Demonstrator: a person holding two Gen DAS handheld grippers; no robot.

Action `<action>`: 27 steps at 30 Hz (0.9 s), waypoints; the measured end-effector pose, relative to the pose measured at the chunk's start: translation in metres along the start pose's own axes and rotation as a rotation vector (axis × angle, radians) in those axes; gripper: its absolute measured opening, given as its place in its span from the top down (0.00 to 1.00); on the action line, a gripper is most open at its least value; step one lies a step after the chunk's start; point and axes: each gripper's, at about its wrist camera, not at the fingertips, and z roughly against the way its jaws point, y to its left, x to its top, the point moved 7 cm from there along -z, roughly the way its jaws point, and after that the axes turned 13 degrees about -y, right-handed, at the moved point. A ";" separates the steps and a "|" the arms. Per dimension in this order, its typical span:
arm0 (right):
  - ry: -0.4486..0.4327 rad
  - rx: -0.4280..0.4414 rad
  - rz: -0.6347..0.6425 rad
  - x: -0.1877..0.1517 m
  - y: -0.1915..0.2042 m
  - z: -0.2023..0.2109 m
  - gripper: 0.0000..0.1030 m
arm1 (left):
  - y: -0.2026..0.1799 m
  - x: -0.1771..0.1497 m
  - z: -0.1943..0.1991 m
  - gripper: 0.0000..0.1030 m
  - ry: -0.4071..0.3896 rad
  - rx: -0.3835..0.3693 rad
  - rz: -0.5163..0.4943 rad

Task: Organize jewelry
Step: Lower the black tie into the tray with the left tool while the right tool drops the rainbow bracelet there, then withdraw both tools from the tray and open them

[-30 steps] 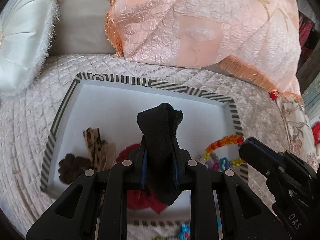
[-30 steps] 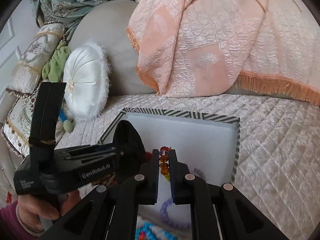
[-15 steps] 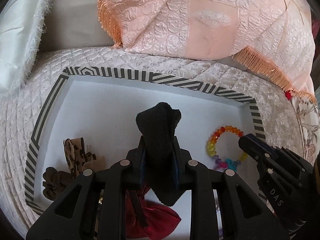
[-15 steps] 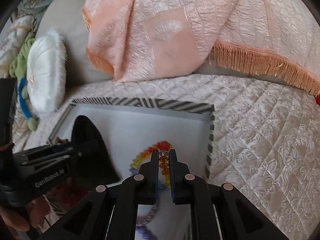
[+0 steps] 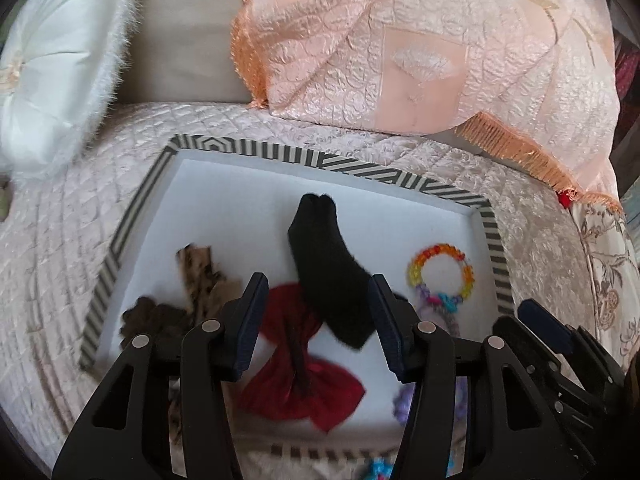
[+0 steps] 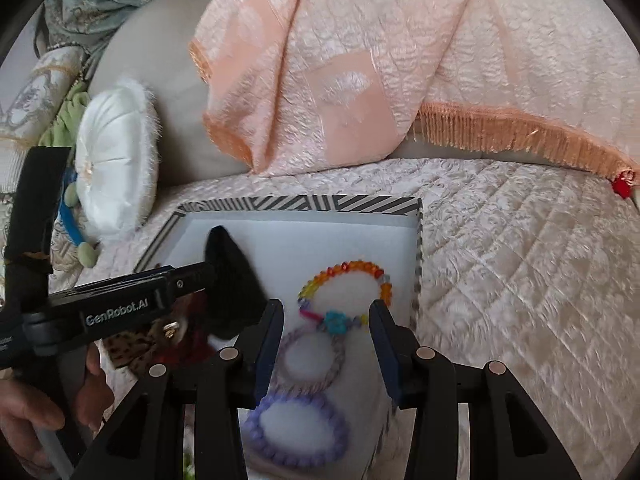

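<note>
A white tray with a striped rim (image 5: pixel 248 150) (image 6: pixel 304 204) lies on the quilted couch. My left gripper (image 5: pixel 316 292) is open; a black fabric piece (image 5: pixel 328 276) (image 6: pixel 234 280) sits between its fingers, and I cannot tell whether it rests on the tray. My right gripper (image 6: pixel 326 312) is open above a rainbow bead bracelet (image 6: pixel 348 276) (image 5: pixel 440 276) that lies at the tray's right side. Below the bracelet lie a lilac twisted ring (image 6: pixel 316 360) and a purple bead bracelet (image 6: pixel 296 428). A red bow (image 5: pixel 304 380), a leopard-print bow (image 5: pixel 200 268) and a brown flower clip (image 5: pixel 148 316) lie at the tray's left.
A peach fringed throw (image 5: pixel 400 48) (image 6: pixel 380 60) drapes over the couch back behind the tray. A white round cushion (image 5: pixel 56 60) (image 6: pixel 116 156) stands at the left. The left gripper's body (image 6: pixel 120 304) crosses the right wrist view at the left.
Both grippers have opened. The left one has let go of the black fabric piece, and the right one has let go of the rainbow bracelet, which now lies in the tray.
</note>
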 end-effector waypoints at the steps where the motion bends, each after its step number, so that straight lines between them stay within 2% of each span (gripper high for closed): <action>1: -0.007 -0.004 0.000 -0.002 0.002 0.005 0.59 | 0.001 -0.001 0.006 0.50 -0.007 0.003 -0.004; 10: -0.062 -0.039 0.029 -0.022 0.035 0.067 0.55 | 0.004 -0.029 0.082 0.50 -0.098 0.014 -0.066; 12: -0.087 -0.048 0.038 -0.026 0.044 0.083 0.45 | 0.007 -0.037 0.097 0.50 -0.119 0.022 -0.080; 14: -0.109 -0.050 0.035 -0.030 0.052 0.095 0.40 | 0.010 -0.044 0.110 0.50 -0.135 0.030 -0.087; 21: -0.140 -0.049 0.038 -0.048 0.078 0.135 0.40 | 0.024 -0.076 0.151 0.50 -0.168 0.052 -0.076; 27: -0.123 -0.043 0.024 -0.066 0.091 0.153 0.40 | 0.033 -0.096 0.178 0.50 -0.189 0.073 -0.081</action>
